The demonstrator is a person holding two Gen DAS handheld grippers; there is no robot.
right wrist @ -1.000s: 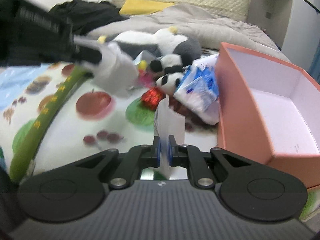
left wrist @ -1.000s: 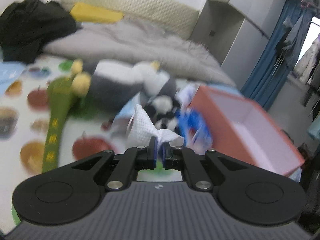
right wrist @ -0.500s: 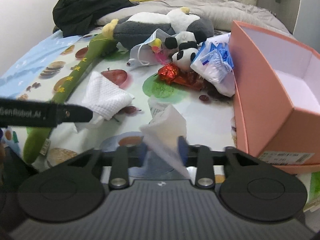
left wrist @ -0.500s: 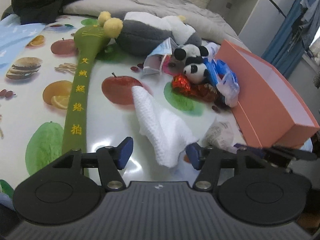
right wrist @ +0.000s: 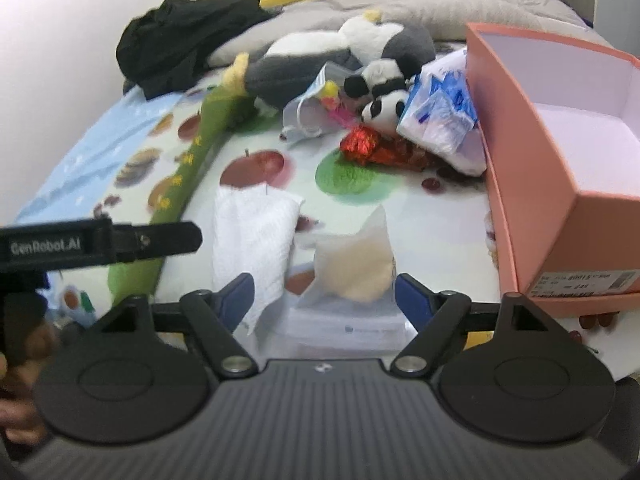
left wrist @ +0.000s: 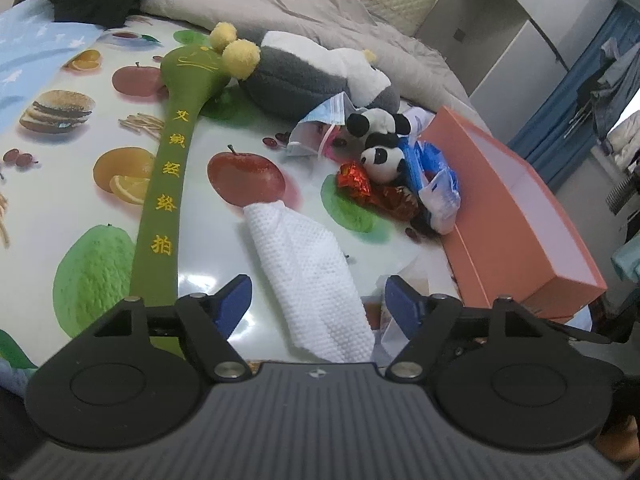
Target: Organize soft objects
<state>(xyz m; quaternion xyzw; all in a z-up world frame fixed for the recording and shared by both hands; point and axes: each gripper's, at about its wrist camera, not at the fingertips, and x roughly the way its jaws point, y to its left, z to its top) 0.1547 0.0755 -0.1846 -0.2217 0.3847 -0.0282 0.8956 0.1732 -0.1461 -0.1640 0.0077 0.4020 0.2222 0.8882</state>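
A waffle-textured white cloth (left wrist: 308, 276) lies crumpled on the glossy fruit-print bench (left wrist: 80, 168), between the spread fingers of the left gripper (left wrist: 318, 304). The right gripper (right wrist: 324, 296), fingers also apart, frames a thin, peaked tissue (right wrist: 356, 264) just beside the cloth. Beyond the cloth sit fuzzy pandas (left wrist: 380, 148) and a rigid pink box (left wrist: 516, 232).

White waffle-textured cloth (left wrist: 308, 276): loosely folded, lying flat near front edge of fruit-print table (left wrist: 60, 208). Translucent tissue packet (right wrist: 354, 264): crumpled, peak up, just right of cloth. Long green plush mallet (left wrist: 168, 184): along left side. Grey-white plush (left wrist: 312, 72), two small pandas (left wrist: 380, 140): piled toward far edge beside open pink box (left wrist: 516, 216).
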